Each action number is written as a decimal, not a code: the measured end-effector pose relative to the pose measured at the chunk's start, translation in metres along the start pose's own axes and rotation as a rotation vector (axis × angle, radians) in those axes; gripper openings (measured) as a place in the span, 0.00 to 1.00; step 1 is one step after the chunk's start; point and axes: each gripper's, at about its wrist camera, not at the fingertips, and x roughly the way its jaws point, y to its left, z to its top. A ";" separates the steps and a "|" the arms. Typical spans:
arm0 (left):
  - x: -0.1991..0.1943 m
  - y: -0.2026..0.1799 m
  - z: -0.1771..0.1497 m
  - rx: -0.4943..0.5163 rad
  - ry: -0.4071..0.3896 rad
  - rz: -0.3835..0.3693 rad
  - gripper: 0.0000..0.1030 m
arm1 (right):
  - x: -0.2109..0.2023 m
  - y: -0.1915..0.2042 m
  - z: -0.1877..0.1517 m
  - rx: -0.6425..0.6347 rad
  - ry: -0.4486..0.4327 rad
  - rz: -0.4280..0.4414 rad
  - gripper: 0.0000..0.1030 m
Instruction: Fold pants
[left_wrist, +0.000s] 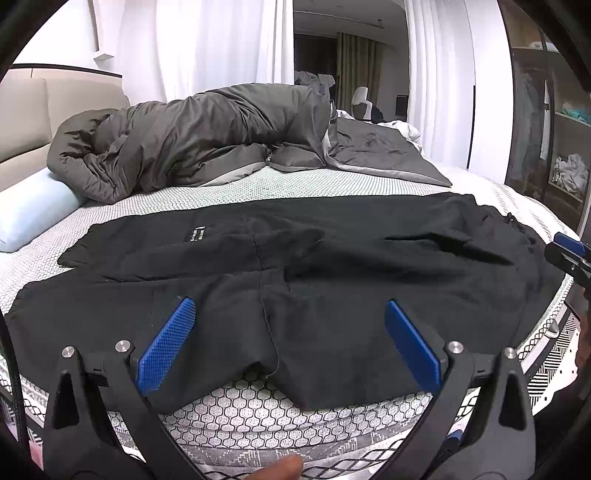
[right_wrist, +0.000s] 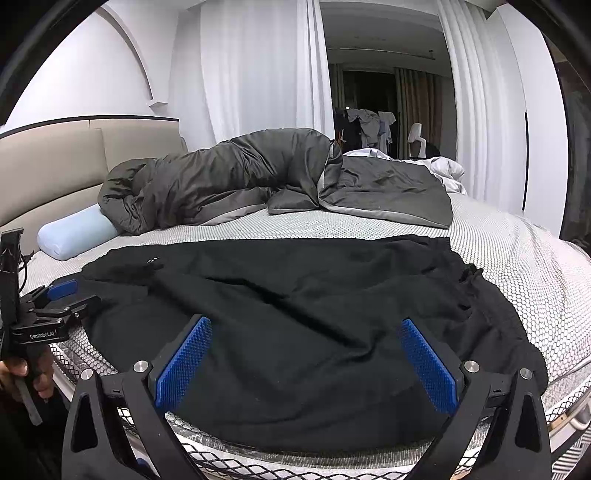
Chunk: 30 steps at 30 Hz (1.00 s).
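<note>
Black pants (left_wrist: 295, 266) lie spread across the near part of the mattress, legs running left, waist end to the right; they also show in the right wrist view (right_wrist: 306, 332). A small label (left_wrist: 196, 235) shows on the far leg. My left gripper (left_wrist: 290, 314) is open and empty, hovering over the leg and crotch area near the bed's front edge. My right gripper (right_wrist: 306, 332) is open and empty over the waist end. The left gripper also shows at the left of the right wrist view (right_wrist: 55, 299).
A grey duvet (left_wrist: 207, 140) is bunched at the back of the mattress (left_wrist: 258, 184). A light blue pillow (left_wrist: 33, 210) lies at the left by the beige headboard (left_wrist: 37, 110). A wardrobe (left_wrist: 554, 129) stands at the right.
</note>
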 end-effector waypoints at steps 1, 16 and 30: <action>0.000 -0.001 0.000 0.000 -0.001 0.000 0.99 | 0.000 0.000 0.000 0.000 0.000 0.001 1.00; 0.000 -0.001 0.000 0.001 0.001 0.000 0.99 | 0.000 0.000 0.000 -0.001 0.001 0.000 1.00; 0.002 -0.002 -0.002 0.006 0.008 0.002 0.99 | 0.004 -0.004 0.000 0.007 0.018 -0.012 1.00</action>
